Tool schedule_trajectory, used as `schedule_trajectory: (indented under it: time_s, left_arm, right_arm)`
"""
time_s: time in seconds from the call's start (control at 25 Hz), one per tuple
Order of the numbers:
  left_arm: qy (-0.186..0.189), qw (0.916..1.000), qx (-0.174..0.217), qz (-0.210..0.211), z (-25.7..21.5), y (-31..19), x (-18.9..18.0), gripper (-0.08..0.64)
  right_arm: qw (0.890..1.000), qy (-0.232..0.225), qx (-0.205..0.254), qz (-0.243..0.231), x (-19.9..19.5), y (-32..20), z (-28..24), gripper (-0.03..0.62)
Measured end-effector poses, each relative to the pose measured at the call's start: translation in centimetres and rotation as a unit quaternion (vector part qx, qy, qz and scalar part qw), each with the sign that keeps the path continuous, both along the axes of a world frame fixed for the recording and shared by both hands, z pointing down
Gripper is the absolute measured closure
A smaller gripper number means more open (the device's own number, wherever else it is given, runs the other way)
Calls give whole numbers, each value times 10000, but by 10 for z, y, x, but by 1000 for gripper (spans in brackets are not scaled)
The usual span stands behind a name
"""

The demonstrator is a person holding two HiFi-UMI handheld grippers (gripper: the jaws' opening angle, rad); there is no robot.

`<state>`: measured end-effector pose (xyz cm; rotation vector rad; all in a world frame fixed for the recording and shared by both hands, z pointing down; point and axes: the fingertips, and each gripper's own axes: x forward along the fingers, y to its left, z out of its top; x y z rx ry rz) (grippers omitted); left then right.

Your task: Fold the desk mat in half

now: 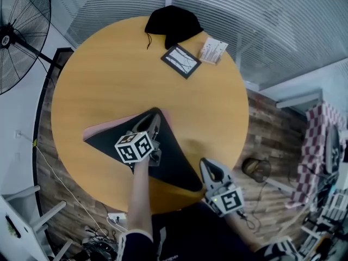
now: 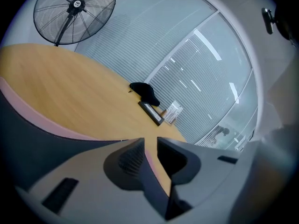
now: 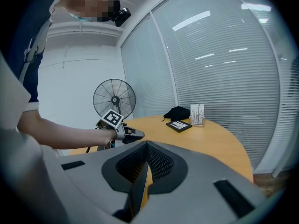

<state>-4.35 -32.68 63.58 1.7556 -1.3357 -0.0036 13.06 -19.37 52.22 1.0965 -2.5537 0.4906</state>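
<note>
On the round wooden table, seen from the head view, the desk mat lies folded at the near edge, black side up, with a strip of its pink underside showing along the far left border. The left gripper hangs over the fold's far tip, its marker cube just behind it. The right gripper sits at the mat's near right corner, by the table's rim. At the far side lie a black cloth, a dark framed picture and a small white card stand, well apart from the mat. A floor fan stands off to the far left.

From the left gripper view, the jaws stand a narrow way apart. The mat's dark edge with its pink rim rises between them, close against the left jaw, and bare wood shows in the gap beside the right jaw. More of the mat spreads to the left. Beyond are the cloth, the picture, the card stand and the fan.

From the right gripper view, the ribbed pads are closed together on a thin dark sheet, the mat's corner. Past them the person's forearm reaches from the left with the other gripper. Farther off stand the fan, the cloth, the picture and the card stand.
</note>
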Motion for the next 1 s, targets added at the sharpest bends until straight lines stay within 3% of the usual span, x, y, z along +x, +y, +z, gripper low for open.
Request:
schedule_trajectory:
  time_s: [0.24, 0.64, 0.8, 1.0]
  left_arm:
    - [-228, 9993, 214, -183, -13, 3, -10, 555]
    - [-544, 9924, 1078, -245, -68, 8, -20, 558]
    - [-862, 9859, 1425, -138, -94, 15, -21, 558]
    - [-1299, 9722, 1948, -78, -135, 32, -29, 558]
  right_arm:
    - [9999, -34, 119, -28, -4, 3, -5, 591]
    - [9987, -59, 516, 4, -5, 16, -18, 591]
    - [9979, -61, 649, 39, -9, 26, -25, 591]
    - [9963, -35, 851, 77, -16, 42, -35, 591]
